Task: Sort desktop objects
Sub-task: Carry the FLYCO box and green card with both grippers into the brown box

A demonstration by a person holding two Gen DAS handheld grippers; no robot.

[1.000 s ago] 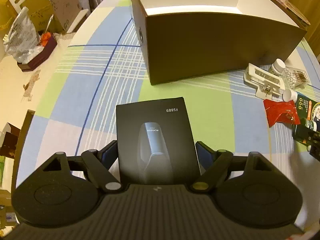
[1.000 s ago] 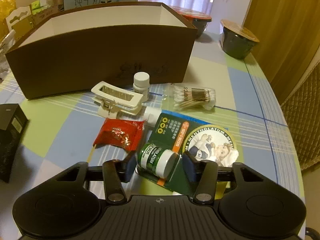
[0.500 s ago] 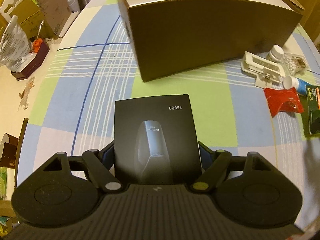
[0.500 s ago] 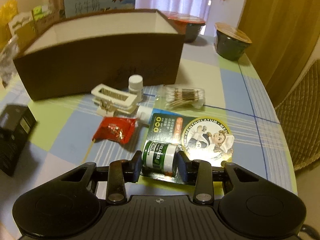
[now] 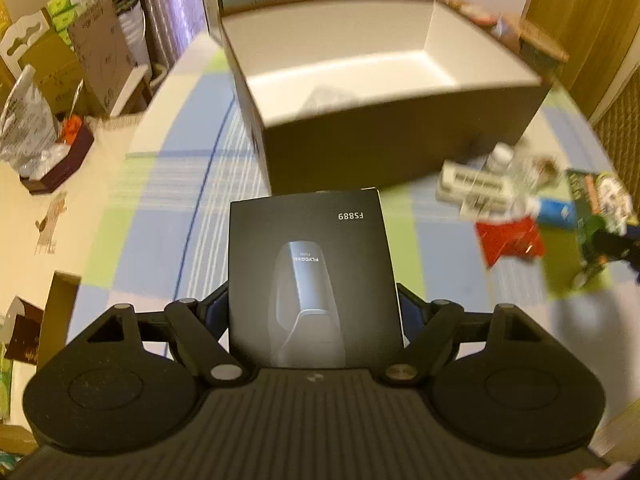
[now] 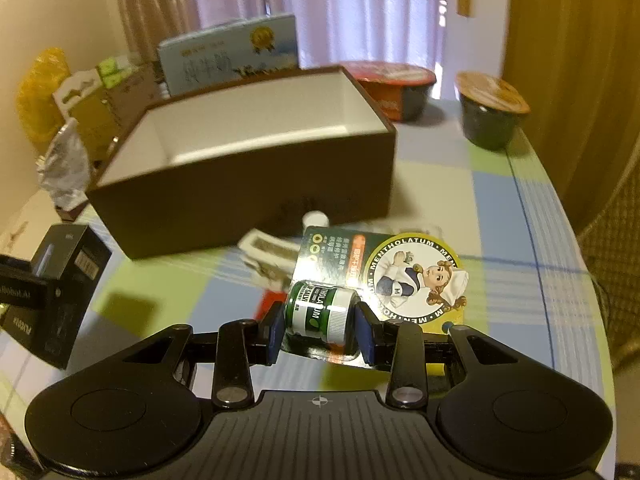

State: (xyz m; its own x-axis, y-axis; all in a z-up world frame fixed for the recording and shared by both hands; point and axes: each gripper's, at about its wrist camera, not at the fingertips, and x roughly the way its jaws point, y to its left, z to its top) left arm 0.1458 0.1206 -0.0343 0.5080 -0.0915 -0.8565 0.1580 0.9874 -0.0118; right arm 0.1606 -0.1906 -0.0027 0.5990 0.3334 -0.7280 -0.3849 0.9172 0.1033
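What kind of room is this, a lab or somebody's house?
Most likely a home, probably a dining area. A checked tablecloth covers the table, lidded instant noodle bowls stand at its far end, and curtains hang behind, with cartons piled beside it.

Both units same build: left gripper (image 5: 314, 312) and right gripper (image 6: 320, 330) matte black plastic, ribbed centre plate, small cross mark at 12 o'clock on it. Round discs at 9 and 3. Angled link arms with silver pivot screws. Blue pads (image 6: 365, 334) on fingertips.
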